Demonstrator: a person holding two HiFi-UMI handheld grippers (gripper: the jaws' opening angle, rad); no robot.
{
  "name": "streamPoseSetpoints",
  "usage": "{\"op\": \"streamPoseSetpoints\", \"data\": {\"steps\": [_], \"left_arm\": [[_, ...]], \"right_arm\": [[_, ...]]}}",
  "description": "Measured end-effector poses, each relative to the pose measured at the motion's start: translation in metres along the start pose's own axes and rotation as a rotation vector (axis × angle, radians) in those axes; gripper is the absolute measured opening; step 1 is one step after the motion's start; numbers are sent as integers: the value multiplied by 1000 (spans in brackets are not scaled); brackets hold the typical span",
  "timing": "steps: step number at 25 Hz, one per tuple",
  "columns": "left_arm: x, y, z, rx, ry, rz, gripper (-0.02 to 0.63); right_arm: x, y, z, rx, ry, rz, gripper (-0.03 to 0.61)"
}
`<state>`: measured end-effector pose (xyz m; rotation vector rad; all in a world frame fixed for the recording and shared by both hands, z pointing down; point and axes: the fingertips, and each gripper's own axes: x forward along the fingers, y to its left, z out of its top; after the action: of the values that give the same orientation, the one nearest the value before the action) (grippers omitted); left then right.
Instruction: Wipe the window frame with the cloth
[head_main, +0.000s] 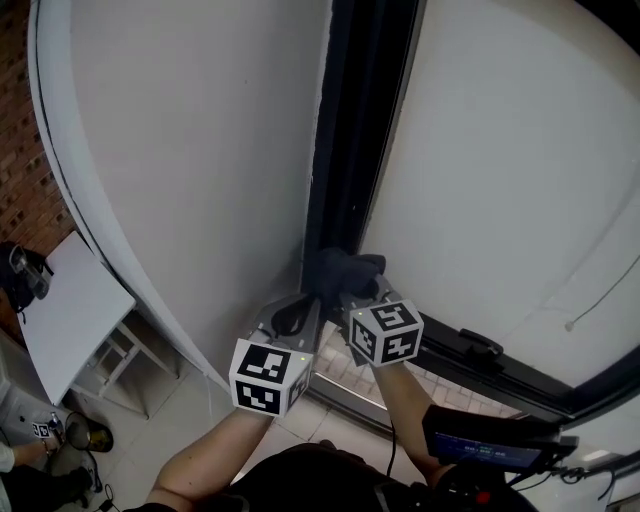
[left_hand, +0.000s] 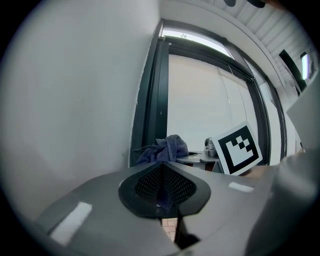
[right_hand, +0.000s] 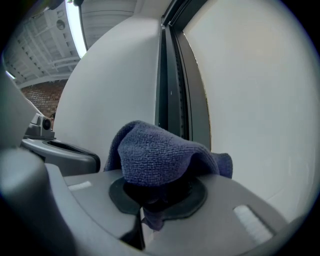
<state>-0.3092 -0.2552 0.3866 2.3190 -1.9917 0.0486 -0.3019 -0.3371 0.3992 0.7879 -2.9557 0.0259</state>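
Cloth (right_hand: 160, 152) is pinched in the right gripper (right_hand: 157, 192), whose jaws are pressed together on a fold of it while the rest bunches up over their tips. The left gripper (left_hand: 162, 187) sits just beside it, jaws closed too, with what looks like a thin blue sliver of the same fabric caught between them. Beyond the tips, the bundle rests against the dark upright of the window frame (head_main: 350, 130) at its lower end, near where it meets the bottom rail. Judging by that position, the wiping seems to be under way low on the upright, with the long stretch above and the bottom rail running off to the right possibly still to do; no streak or clean patch shows how much is covered. The actual contact between fabric and frame is hidden behind the bundle, the frame's top is cut off in the head view, and any dust on the dark metal is too faint to make out.
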Motion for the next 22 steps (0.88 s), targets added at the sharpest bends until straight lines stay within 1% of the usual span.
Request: {"op": "streamPoseSetpoints", "data": {"steps": [7,10,19,22], "left_arm": [[3,-1,36,6,-2,8,-6],[5,-4,47,21,1,-3,-6],[8,-4,92,32,-66,16,-6],[10,-4,106,34,-88,22,-6]], "right_arm": [[-2,-2,40,-27,-18,25,46],[-2,-2,54,-32,-26,32,46],[-8,-2,95,-43,-63,50,46],[-9,-3,112,-65,-79,52,46]]}}
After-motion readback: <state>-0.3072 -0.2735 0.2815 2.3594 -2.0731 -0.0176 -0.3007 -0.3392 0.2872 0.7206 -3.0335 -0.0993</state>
